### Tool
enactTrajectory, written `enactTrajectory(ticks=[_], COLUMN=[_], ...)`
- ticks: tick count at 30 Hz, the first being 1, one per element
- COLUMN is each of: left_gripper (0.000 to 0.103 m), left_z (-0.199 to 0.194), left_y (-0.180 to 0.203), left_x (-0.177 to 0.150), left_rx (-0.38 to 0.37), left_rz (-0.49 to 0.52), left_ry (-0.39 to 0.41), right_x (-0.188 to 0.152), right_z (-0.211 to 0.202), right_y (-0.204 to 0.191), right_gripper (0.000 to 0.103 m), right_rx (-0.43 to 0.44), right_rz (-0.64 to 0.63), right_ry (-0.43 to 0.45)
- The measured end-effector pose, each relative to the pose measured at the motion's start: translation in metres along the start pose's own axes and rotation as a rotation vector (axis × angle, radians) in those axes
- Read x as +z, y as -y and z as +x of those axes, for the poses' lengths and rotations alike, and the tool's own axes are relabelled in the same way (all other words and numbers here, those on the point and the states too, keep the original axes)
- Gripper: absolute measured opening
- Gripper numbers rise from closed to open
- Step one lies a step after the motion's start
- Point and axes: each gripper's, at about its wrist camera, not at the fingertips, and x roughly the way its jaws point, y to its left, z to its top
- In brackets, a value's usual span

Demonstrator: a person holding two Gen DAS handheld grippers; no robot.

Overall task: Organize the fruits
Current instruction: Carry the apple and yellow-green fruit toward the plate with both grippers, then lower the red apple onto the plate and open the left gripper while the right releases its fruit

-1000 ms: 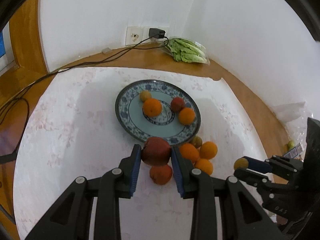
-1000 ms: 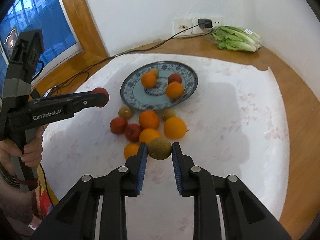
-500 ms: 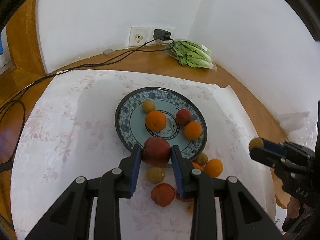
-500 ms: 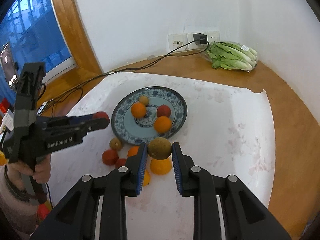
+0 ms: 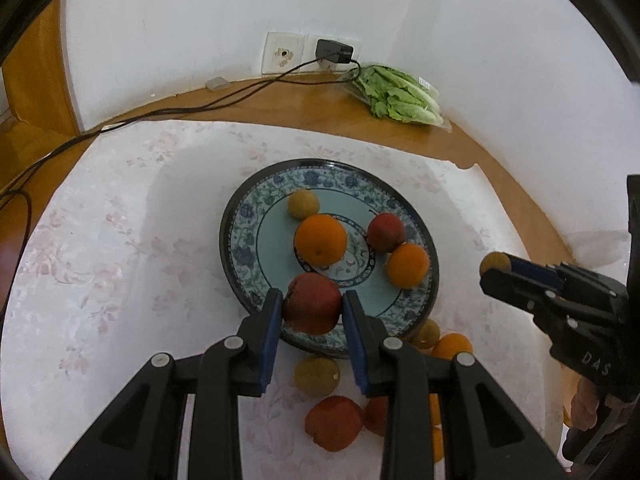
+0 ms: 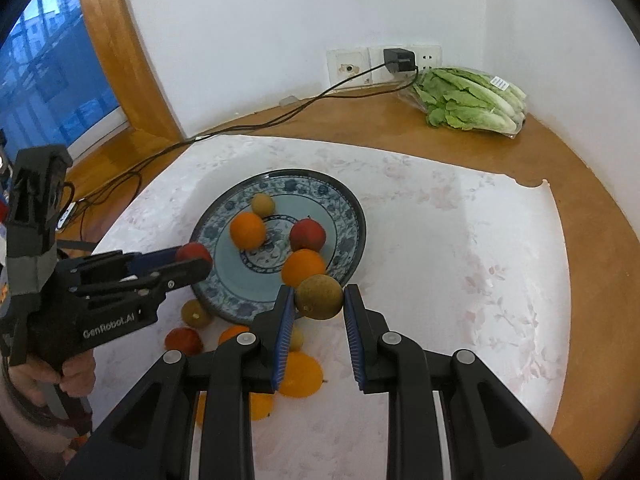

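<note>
Left claw (image 5: pixel 312 312): jaws closed on a red apple (image 5: pixel 313 302), held at the near rim of the blue-patterned plate (image 5: pixel 240 236). Right claw (image 6: pixel 319 300): jaws closed on a brownish-green round fruit (image 6: pixel 319 297), held at the plate's near right rim in the right wrist view.

On the plate lie a large orange (image 5: pixel 320 239), a smaller orange (image 5: pixel 408 265), a second red apple (image 5: pixel 385 231) touching the smaller orange, and a small yellow-brown fruit (image 5: pixel 304 204) toward the far side.

The plate stands on a white floral cloth (image 5: pixel 100 240) covering the wooden desk (image 5: pixel 300 100). Loose fruit lies on the cloth just before the plate: a yellow-brown fruit (image 5: pixel 317 376), a red fruit (image 5: pixel 334 423), and further oranges (image 6: pixel 300 374) partly hidden by the claws.

Background: a bag of lettuce (image 5: pixel 396 94) at the wall, a double wall socket (image 5: pixel 282 53) with a black plug (image 5: pixel 334 51) and its cable (image 5: pixel 160 114) trailing over the desk. A hand (image 6: pixel 76 374) grips the left claw's handle.
</note>
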Motion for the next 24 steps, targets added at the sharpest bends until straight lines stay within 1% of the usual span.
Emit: enactTrajectory(ticks=[12,17,21,24], left_gripper=[0.032,0.032,0.032,0.032], left_z=[0.017,0.023,0.025,0.027], left_y=[0.005,0.005,0.003,0.004], left_x=[0.003,0.003,0.003,0.004], left_rx=[0.03,0.028,0.029,0.03], left_rz=[0.017,0.017,0.014,0.021], left_ry=[-0.007,-0.017,-0.018,-0.018], right_x=[0.014,0.015,0.016,0.017], right_z=[0.032,0.042,0.048,0.05], right_y=[0.009,0.012,0.01,0.009], right_gripper=[0.026,0.026,0.026,0.026], right_rx=[-0.006,-0.001,-0.027,-0.029], right_rz=[-0.004,0.006,-0.009,-0.015], right_ry=[-0.008,-0.016,-0.021,-0.018])
